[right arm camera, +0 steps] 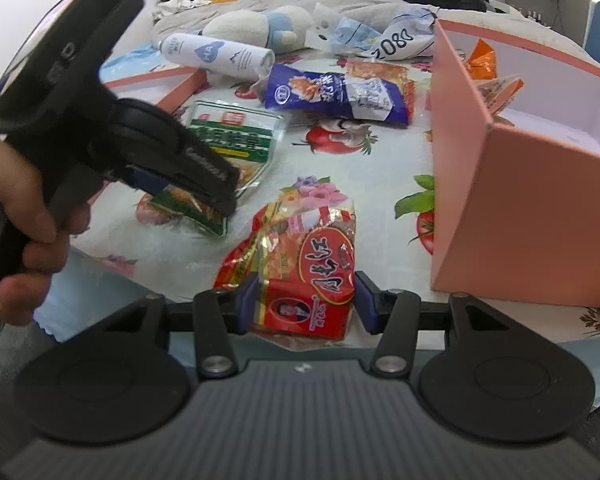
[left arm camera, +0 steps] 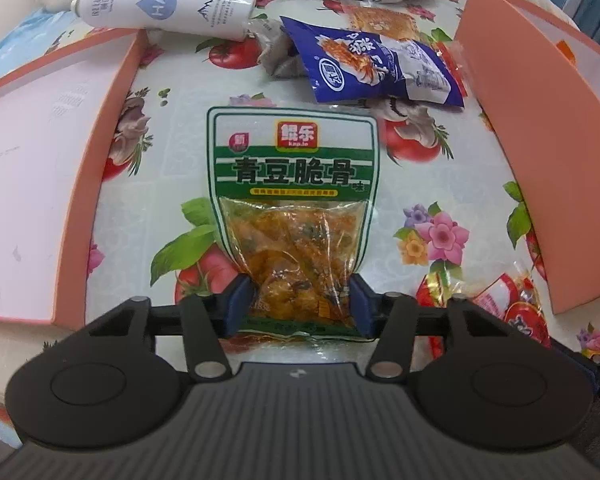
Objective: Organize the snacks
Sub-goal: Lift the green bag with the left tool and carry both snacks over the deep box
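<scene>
On the floral tabletop (left arm camera: 172, 92), the left hand-held gripper (left arm camera: 300, 304) pinches the green snack pouch (left arm camera: 292, 200). The right hand-held gripper (right arm camera: 305, 306) pinches a red snack packet (right arm camera: 300, 272), pink box (right arm camera: 512, 216) at two o'clock.

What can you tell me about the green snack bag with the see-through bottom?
The green snack bag lies flat on the flowery tablecloth, between the shallow pink lid and the tall pink box. Its top half is green and white with a red logo and big lettering; its bottom half is clear plastic showing orange, oily chunks with green bits. The left gripper has its blue pads against both sides of the bottom end.
</scene>
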Available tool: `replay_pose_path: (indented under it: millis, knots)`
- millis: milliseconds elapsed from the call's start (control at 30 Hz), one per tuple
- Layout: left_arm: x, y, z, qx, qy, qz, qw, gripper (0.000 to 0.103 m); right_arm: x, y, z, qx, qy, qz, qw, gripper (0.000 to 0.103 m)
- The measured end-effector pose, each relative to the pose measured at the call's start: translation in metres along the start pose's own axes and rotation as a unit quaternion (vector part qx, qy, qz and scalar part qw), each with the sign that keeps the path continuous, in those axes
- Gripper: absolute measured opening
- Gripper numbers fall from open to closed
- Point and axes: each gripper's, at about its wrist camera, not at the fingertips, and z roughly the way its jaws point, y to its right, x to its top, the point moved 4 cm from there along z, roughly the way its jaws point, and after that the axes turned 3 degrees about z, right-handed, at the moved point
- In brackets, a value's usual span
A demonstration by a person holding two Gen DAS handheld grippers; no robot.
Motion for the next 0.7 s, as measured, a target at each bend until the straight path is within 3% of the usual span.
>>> replay_pose_path:
  millis: [200,700]
  knots:
    - [-0.006,-0.010,-0.017,-0.021,0.001,-0.033,0.9992,0.055,0.008,0.003,-0.011,0.000,0.013,0.011,1.000,0.052]
    - [0.001,-0.027,-0.109,-0.049,0.069,-0.082,0.9931,0.055,0.048,-0.002,-0.055,0.022,0.070,0.020,0.997,0.052]
